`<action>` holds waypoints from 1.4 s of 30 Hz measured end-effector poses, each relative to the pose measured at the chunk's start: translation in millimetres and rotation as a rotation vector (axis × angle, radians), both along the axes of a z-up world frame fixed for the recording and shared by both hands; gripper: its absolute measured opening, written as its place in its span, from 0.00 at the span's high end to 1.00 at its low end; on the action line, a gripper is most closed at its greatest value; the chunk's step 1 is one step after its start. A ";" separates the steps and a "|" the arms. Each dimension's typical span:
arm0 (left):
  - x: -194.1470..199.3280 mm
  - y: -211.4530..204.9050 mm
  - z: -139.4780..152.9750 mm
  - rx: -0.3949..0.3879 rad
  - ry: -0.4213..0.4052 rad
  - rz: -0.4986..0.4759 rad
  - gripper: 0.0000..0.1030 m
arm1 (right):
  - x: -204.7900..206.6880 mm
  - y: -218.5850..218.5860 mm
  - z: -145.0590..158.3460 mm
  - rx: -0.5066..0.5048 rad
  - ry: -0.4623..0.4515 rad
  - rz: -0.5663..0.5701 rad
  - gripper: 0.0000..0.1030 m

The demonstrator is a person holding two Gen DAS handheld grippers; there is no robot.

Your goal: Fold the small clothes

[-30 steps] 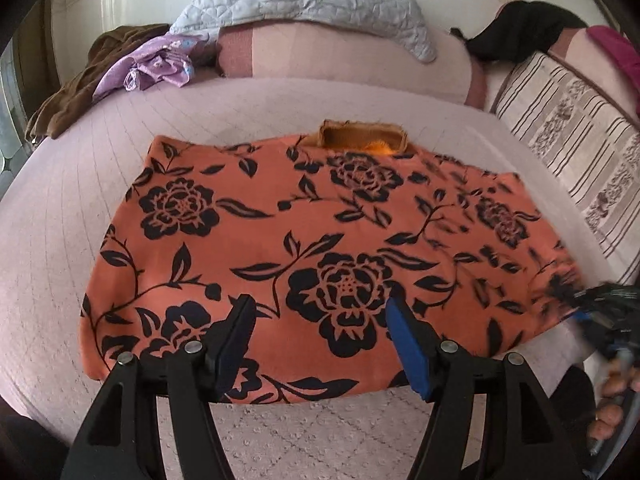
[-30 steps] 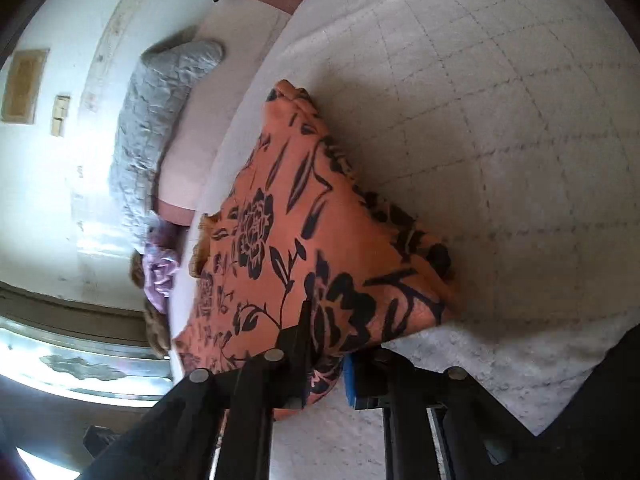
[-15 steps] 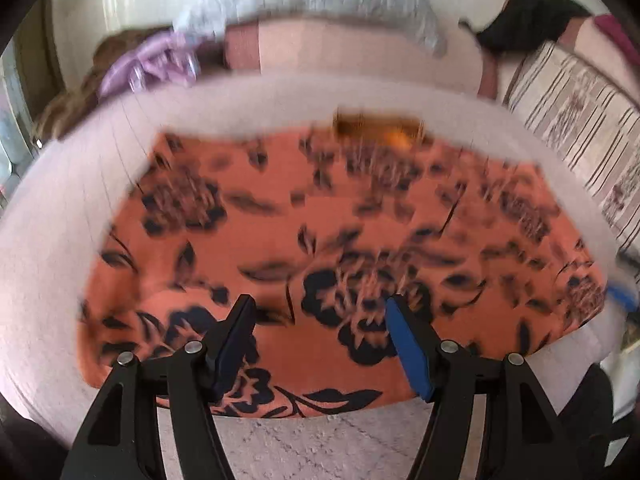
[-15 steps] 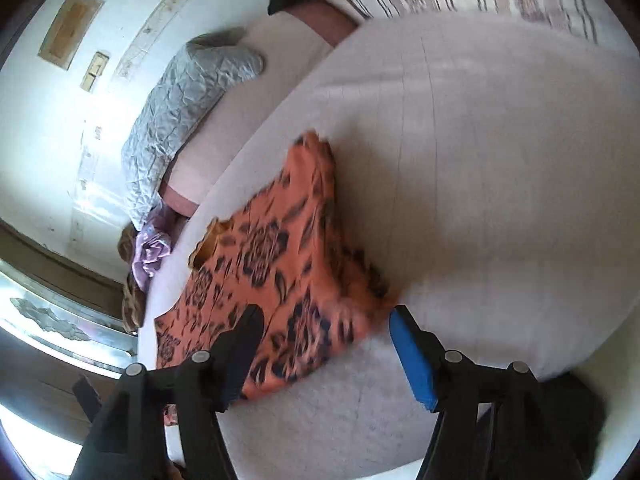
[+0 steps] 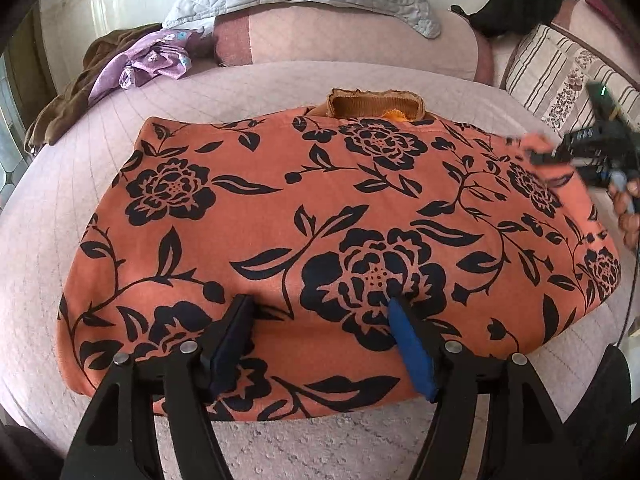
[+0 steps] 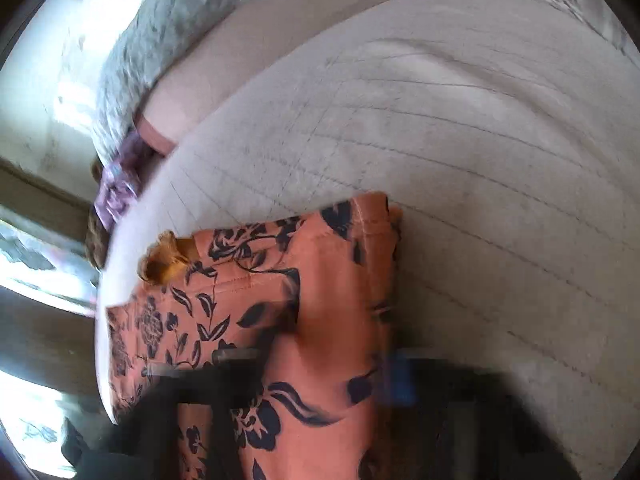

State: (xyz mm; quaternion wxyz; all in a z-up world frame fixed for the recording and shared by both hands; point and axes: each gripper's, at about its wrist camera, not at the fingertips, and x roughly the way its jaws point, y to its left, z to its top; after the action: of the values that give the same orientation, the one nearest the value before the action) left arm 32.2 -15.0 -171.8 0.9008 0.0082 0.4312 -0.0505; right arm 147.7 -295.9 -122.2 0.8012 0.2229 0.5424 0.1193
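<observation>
Orange black-floral knit garment flat on pink quilted bed, left gripper jaws opening above it, right gripper closing over garment's edge.

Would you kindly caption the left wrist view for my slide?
Open left gripper hovers over a folded orange floral garment on a pink quilted bed.

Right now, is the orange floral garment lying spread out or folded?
Partly folded: the orange floral garment lies mostly flat on the bed, but its right edge is doubled over itself in the right wrist view.
</observation>
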 end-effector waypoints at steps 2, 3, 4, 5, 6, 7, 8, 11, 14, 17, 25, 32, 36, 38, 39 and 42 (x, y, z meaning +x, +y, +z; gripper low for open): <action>-0.8 1.5 -0.4 -0.003 -0.006 -0.008 0.30 | -8.3 11.6 26.4 -0.094 -0.086 -0.001 0.85; -1.3 2.0 -0.9 -0.004 -0.010 -0.010 0.30 | -16.8 14.4 41.5 -0.114 -0.145 -0.021 0.85; -1.7 1.9 -1.1 -0.003 -0.012 -0.009 0.30 | -20.7 15.3 46.4 -0.137 -0.174 -0.047 0.85; -1.5 1.4 -0.6 0.001 -0.010 -0.007 0.30 | -18.6 15.7 41.5 -0.168 -0.158 -0.058 0.81; -1.1 1.8 1.9 -0.001 0.000 -0.010 0.30 | -10.4 16.3 23.2 -0.219 -0.089 -0.066 0.73; -1.3 5.0 6.4 -0.017 0.012 -0.016 0.30 | -5.4 16.0 8.2 -0.247 -0.023 -0.070 0.70; -3.9 12.7 14.0 -0.052 0.013 -0.013 0.30 | -7.8 12.1 2.1 -0.228 -0.021 -0.091 0.67; -24.0 51.6 46.5 -0.136 -0.087 0.085 0.30 | -31.7 9.2 23.9 -0.236 -0.103 -0.145 0.31; -43.4 94.3 60.3 -0.145 -0.140 0.204 0.30 | -74.9 19.6 57.9 -0.293 -0.252 -0.147 0.31; -45.5 136.8 39.1 -0.181 -0.050 0.318 0.31 | -103.4 34.2 70.0 -0.218 -0.295 -0.100 0.30; -51.6 166.6 10.8 -0.335 0.108 0.337 0.85 | -157.5 98.0 29.1 -0.144 -0.228 0.062 0.29; -43.9 168.0 43.3 -0.273 0.055 0.310 0.42 | -159.1 90.5 7.7 -0.093 -0.175 0.034 0.25; 7.1 170.2 64.4 -0.236 -0.001 0.240 0.34 | -160.6 87.6 4.9 -0.081 -0.170 0.035 0.24; 48.0 172.2 62.5 -0.240 0.036 0.222 0.34 | -160.9 88.4 4.7 -0.076 -0.173 0.031 0.23; 63.5 171.4 58.1 -0.251 0.045 0.204 0.34 | -161.0 88.2 4.5 -0.072 -0.174 0.031 0.22; 119.7 173.0 31.3 -0.209 0.151 0.207 0.54 | -159.7 88.5 4.4 -0.069 -0.172 0.038 0.22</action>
State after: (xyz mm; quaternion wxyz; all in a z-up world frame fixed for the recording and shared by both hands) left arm 152.0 157.9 -140.5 0.8623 -0.1337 0.4885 -0.0024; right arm -12.0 -207.4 -117.8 0.8496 0.1737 0.4795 0.1346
